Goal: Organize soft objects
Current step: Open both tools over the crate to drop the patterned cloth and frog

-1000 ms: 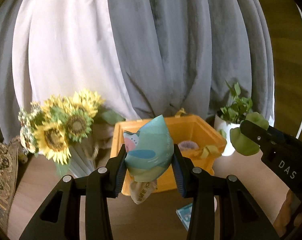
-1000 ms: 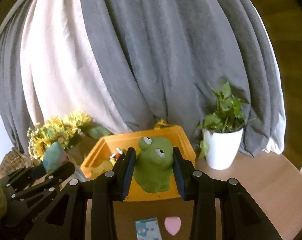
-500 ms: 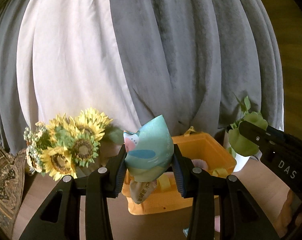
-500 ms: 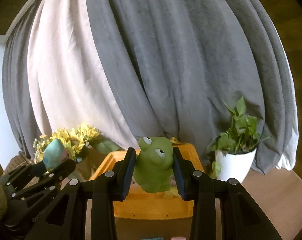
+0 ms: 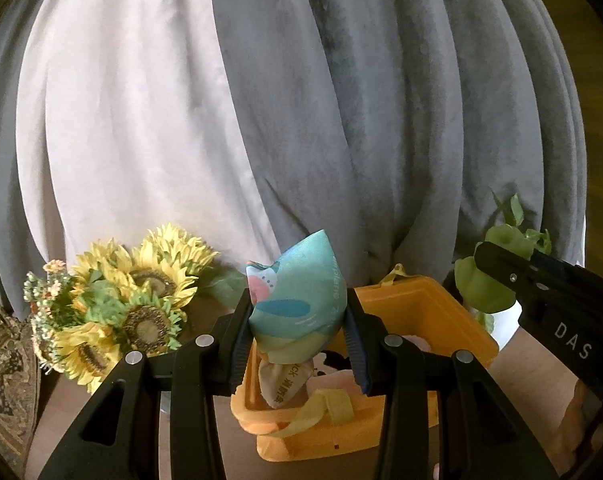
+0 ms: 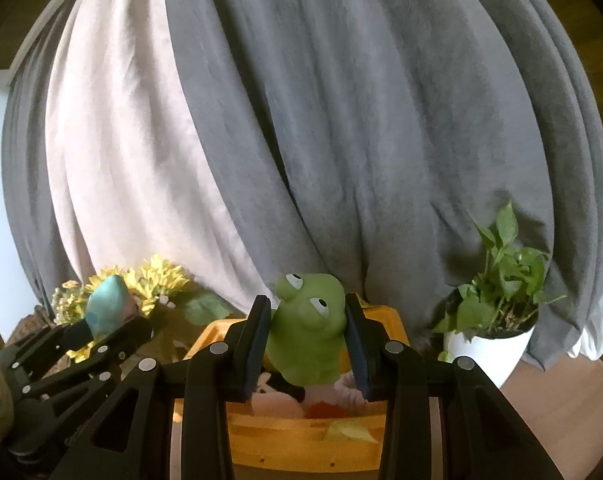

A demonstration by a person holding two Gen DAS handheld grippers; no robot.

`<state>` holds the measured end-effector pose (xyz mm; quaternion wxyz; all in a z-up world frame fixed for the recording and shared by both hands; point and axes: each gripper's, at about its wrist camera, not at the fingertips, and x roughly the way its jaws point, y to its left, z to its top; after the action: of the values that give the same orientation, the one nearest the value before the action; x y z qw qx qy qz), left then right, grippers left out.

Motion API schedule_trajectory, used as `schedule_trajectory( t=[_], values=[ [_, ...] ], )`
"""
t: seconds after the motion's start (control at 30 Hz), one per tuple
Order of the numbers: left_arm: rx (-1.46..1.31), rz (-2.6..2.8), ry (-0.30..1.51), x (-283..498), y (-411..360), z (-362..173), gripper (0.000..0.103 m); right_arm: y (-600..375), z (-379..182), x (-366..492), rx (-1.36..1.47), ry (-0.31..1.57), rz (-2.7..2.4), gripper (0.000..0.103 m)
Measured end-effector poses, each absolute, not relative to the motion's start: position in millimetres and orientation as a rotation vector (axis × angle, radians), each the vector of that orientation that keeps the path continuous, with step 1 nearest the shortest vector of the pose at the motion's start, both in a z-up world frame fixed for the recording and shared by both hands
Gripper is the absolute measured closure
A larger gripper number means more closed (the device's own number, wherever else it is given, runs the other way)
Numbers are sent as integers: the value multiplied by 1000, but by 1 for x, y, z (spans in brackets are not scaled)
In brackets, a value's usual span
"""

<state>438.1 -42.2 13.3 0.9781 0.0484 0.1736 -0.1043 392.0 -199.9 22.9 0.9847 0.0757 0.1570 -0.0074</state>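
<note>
The left gripper (image 5: pixel 297 334) has its jaws squeezed on a pouch (image 5: pixel 297 312). The pouch is blue-green cloth with a pink patch, and a tan tag (image 5: pixel 283 382) hangs under it. It is held up in the air, just over the near left part of the orange bin (image 5: pixel 421 312). The pouch looks light and puffy. It bulges out above the jaws, so it likely squashes easily. The cloth looks smooth and may be a bit slippery, so the fat middle is a good place to hold it, as the jaws do now.

The right gripper (image 6: pixel 306 338) has its jaws squeezed on a green frog (image 6: pixel 307 328). The frog sits upright, eyes up, over the near side of the bin (image 6: pixel 285 432). It looks soft and rubbery and probably light. The jaws hold its round belly on both sides, which seems a safe spot. Its skin looks smooth, so a loose hold could let it slide out.

Other soft toys already lie in the bin. Sunflowers (image 5: pixel 141 304) stand on the bench to the left of the bin, and a plant (image 6: pixel 501 280) in a white pot stands to the right. A grey and white curtain (image 6: pixel 301 120) hangs far behind.
</note>
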Motion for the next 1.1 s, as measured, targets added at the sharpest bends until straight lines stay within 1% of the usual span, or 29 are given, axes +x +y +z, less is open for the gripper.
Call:
schedule_trajectory(
  t=[0.43, 0.77, 1.1],
  values=[
    [92, -217, 440, 485, -52, -14, 62, -209, 6, 436, 170, 376, -15, 65],
    [119, -222, 539, 522, -65, -46, 62, -216, -22, 469, 182, 468, -21, 65],
    [122, -245, 628, 541, -69, -69, 60, -221, -53, 491, 193, 575, -23, 65]
  ],
)
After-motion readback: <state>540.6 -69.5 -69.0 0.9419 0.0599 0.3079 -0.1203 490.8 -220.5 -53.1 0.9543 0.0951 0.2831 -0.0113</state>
